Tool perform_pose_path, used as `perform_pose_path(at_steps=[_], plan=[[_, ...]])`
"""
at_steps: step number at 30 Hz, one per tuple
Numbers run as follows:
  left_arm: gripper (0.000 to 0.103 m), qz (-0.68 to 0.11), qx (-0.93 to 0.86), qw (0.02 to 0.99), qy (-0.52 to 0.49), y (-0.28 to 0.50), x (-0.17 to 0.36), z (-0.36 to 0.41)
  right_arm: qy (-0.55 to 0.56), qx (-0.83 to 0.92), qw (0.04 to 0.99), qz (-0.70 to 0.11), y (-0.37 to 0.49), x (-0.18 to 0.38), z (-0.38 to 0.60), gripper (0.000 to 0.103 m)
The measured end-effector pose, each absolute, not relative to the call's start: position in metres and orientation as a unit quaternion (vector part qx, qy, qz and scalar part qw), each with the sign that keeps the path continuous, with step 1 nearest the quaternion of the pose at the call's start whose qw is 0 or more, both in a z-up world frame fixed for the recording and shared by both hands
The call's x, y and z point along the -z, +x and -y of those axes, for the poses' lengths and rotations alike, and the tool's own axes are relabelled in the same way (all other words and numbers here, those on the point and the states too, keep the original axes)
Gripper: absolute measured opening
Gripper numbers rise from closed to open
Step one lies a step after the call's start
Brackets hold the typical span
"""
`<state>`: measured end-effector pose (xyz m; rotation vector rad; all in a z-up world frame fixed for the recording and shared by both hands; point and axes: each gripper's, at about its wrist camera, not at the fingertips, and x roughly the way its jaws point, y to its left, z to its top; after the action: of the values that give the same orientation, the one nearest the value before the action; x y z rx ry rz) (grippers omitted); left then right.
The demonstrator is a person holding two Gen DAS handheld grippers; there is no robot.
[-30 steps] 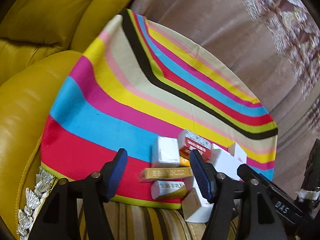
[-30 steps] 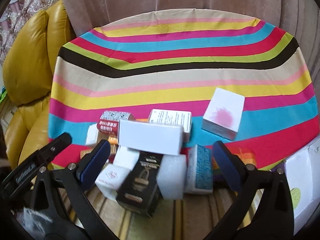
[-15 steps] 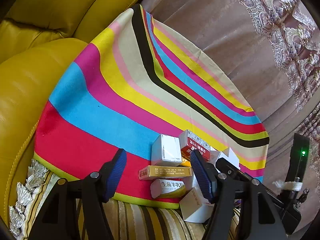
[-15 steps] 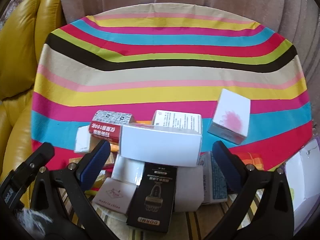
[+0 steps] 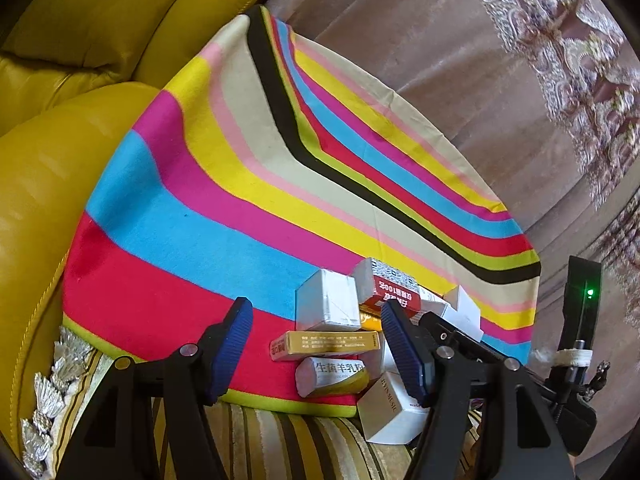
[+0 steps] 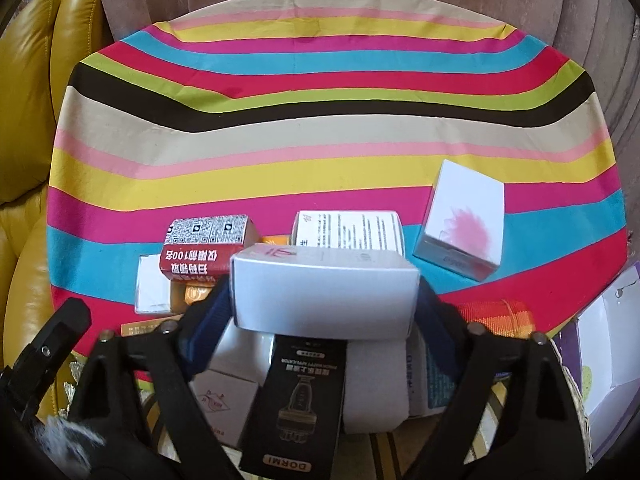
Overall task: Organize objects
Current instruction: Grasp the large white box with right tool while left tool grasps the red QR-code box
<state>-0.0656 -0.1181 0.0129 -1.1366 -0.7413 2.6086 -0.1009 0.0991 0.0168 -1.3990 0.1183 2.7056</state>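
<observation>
Long white box point(image 6: 324, 292) lying flat atop box pile point(image 6: 304, 380), near cloth edge.

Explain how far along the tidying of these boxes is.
Done: little; only the pink-marked box stands apart on the striped cloth. In hand: the right tool has just been closing around the long white box atop the pile; contact is unclear. Left: the black box, red box and others remain heaped; the left tool is open, empty.
</observation>
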Motion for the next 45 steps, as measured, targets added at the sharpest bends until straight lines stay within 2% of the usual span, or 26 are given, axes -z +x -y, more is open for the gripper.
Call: perform_pose_path(at_steps=[5, 13, 17, 27, 29, 33, 45], plan=[[0.068, 0.219, -0.889, 0.107, -0.387, -0.072, -0.022, 0.104, -0.448, -0.892, 0.037, -0.053, -0.093, -0.023, -0.111, 0.087], [0.074, 0.153, -0.888, 0.138, -0.410, -0.090, -0.030, 0.053, -0.389, -0.916, 0.058, -0.073, -0.065, -0.045, -0.148, 0.087], [0.077, 0.116, -0.885, 0.132, -0.430, -0.101, -0.030, 0.030, -0.374, -0.922, 0.067, -0.072, -0.057, -0.050, -0.163, 0.087], [0.077, 0.053, -0.877, 0.093, -0.469, -0.121, -0.017, 0.002, -0.341, -0.934, 0.090, -0.048, -0.039, -0.061, -0.190, 0.087], [0.076, 0.034, -0.878, 0.085, -0.469, -0.122, -0.017, -0.003, -0.342, -0.934, 0.092, -0.050, -0.038, -0.060, -0.193, 0.087], [0.060, 0.011, -0.881, 0.082, -0.466, -0.124, -0.019, -0.013, -0.347, -0.932, 0.091, -0.058, -0.037, -0.058, -0.200, 0.087], [0.059, -0.014, -0.893, 0.068, -0.444, -0.111, -0.032, -0.023, -0.349, -0.930, 0.095, -0.060, -0.028, -0.058, -0.212, 0.087]])
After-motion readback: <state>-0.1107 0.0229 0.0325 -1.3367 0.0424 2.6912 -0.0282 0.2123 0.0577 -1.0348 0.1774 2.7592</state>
